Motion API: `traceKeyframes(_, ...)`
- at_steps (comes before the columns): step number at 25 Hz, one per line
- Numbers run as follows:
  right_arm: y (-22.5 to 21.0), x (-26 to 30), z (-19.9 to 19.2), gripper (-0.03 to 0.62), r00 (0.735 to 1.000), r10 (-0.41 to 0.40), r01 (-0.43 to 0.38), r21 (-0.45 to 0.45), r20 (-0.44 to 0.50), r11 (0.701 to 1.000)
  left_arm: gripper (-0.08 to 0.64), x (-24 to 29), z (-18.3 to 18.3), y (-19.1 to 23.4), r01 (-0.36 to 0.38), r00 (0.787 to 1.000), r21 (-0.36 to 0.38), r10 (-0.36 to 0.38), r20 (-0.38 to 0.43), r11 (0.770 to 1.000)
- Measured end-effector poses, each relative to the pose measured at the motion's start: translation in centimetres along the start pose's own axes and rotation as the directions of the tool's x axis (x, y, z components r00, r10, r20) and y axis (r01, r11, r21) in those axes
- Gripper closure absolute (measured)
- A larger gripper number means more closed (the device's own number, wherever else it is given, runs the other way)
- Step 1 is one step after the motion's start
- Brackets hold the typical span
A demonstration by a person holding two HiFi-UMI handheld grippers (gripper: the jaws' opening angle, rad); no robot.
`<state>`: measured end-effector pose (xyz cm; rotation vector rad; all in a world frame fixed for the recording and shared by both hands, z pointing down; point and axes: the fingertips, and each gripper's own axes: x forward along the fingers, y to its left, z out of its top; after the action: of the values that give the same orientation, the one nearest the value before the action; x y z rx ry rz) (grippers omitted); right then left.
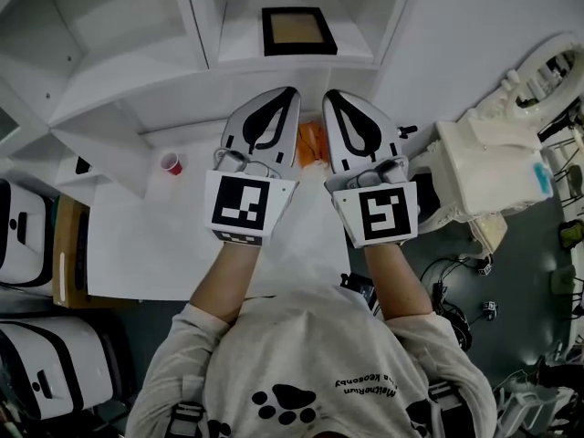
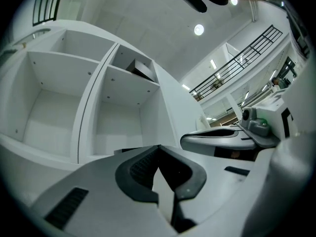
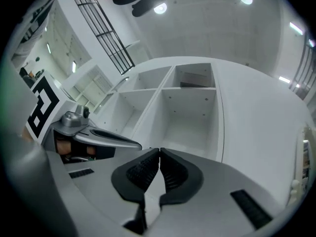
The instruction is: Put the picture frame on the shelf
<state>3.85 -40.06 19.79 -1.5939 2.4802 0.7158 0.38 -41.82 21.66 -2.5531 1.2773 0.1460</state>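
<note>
The picture frame (image 1: 298,31), black-edged with a tan middle, lies in a compartment of the white shelf (image 1: 137,71). It shows as a dark shape in an upper compartment in the left gripper view (image 2: 140,70) and the right gripper view (image 3: 195,84). My left gripper (image 1: 290,94) (image 2: 158,147) and right gripper (image 1: 330,96) (image 3: 159,152) are side by side in front of the shelf, above the white table (image 1: 164,235). Both are shut with nothing between their jaws. Neither touches the frame.
A small red cup (image 1: 171,162) stands on the table to the left of the grippers. An orange object (image 1: 311,144) lies below and between them. A bulky white device (image 1: 484,172) sits to the right, with cables on the floor. White cases (image 1: 23,226) stand at the left.
</note>
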Motion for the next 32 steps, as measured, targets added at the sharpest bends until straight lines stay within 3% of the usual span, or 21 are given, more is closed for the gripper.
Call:
traceKeyframes(3,1.1,-1.0,0.3,0.558,1.000,-0.001,0.001,0.021,0.011,1.000,0.541,-1.9,0.3,-0.6,-0.008,1.000,-0.003,0.008,-0.001,1.000)
traceKeyframes(9,3.2,-3.5,0.7,0.560,1.000,-0.013,0.012,0.071,0.023,0.997,0.541,-5.2,1.6,-1.4,-0.050,0.996,-0.013,0.051,0.075,0.999)
traceKeyframes(22,5.8,-10.2,0.8,0.560,0.998,-0.056,0.058,0.123,-0.013,0.991,0.541,-11.2,-1.2,-5.7,-0.044,0.999,-0.080,0.045,0.010,0.996)
traceKeyframes(32,7.6,-13.3,-1.6,0.560,0.997,-0.040,0.049,0.139,-0.069,0.989,0.541,-13.4,-5.2,-8.6,-0.017,0.991,-0.094,0.005,-0.130,0.995)
